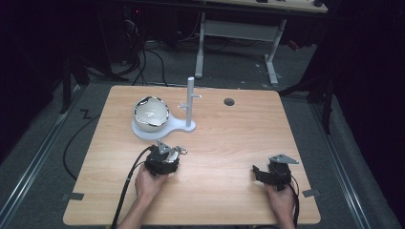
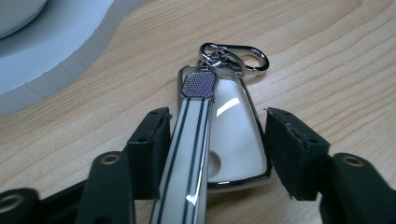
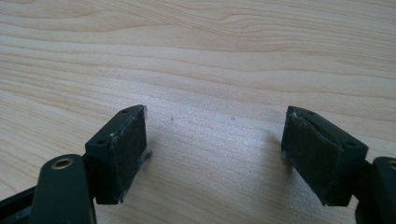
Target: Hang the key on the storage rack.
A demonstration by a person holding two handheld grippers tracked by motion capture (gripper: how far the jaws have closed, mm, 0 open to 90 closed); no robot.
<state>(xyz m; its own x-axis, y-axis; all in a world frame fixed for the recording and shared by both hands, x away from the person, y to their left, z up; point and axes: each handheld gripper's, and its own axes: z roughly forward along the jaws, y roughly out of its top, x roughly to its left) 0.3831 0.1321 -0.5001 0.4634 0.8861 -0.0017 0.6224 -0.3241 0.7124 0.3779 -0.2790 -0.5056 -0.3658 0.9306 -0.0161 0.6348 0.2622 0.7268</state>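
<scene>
A wooden table (image 1: 215,143) stands on grey floor (image 1: 43,157) in a dark room. The key fob (image 2: 219,135) lies just beside the white stand (image 1: 157,130), between the left gripper (image 2: 212,154) jaws: left pad touching, right apart. The right gripper (image 3: 215,144) gapes, empty.

High view sits above the near edge, looking forward and down on the whole table (image 1: 229,143). Left gripper view is very close and low, facing the key fob (image 2: 219,130) (seen in high view too (image 1: 177,151)). Right gripper view hugs bare tabletop, near right.
</scene>
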